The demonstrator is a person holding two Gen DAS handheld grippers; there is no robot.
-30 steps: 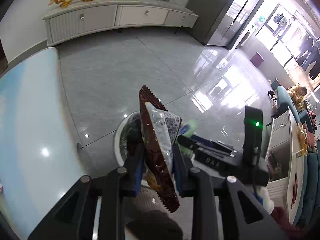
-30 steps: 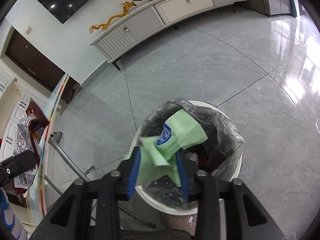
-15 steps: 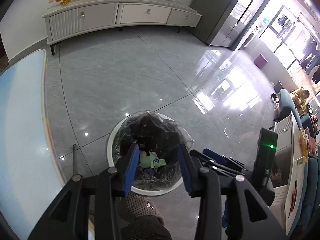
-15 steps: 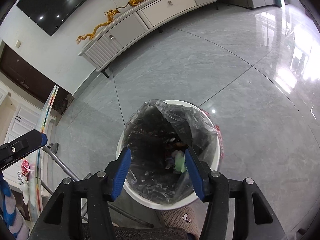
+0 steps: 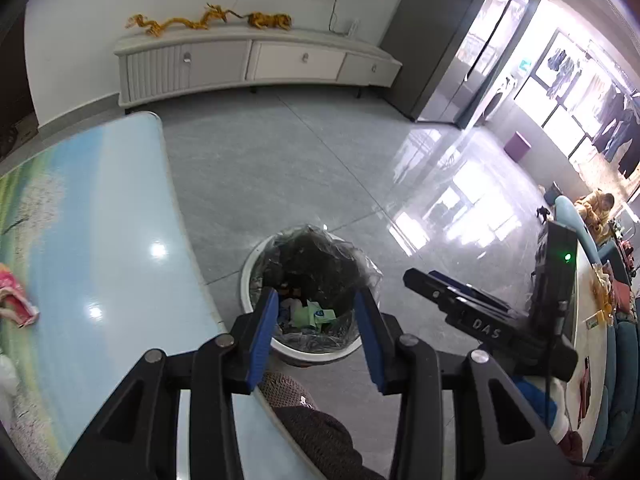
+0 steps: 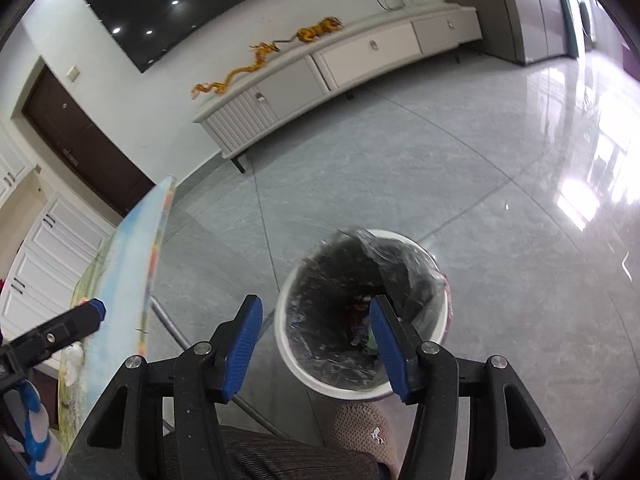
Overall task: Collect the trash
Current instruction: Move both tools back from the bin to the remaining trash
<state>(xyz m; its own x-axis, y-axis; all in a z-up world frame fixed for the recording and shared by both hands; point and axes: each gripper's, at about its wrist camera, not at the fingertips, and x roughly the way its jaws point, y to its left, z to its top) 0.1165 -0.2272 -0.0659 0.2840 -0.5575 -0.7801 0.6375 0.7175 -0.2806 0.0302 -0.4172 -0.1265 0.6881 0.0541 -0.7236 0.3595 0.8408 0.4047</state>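
Note:
A white trash bin (image 5: 256, 258) lined with a clear bag stands on the grey tiled floor beside the table; it also shows in the right wrist view (image 6: 288, 354). A green wrapper (image 5: 314, 316) lies inside it among other trash. My left gripper (image 5: 316, 312) is open and empty above the bin. My right gripper (image 6: 316, 316) is open and empty, above the bin's left rim. The right gripper's body (image 5: 476, 316) shows to the right in the left wrist view. A pink wrapper (image 5: 16, 300) lies on the table at the far left.
A glossy table (image 5: 92, 240) with a landscape print is on the left; its edge (image 6: 132, 264) and metal leg show in the right wrist view. A white TV cabinet (image 5: 256, 66) stands against the far wall. My slippered foot (image 6: 360, 432) is by the bin.
Both grippers opened: the brown snack bag and the green wrapper dropped into the bin. Both grippers have since risen and pulled back, and the left view now takes in more of the table.

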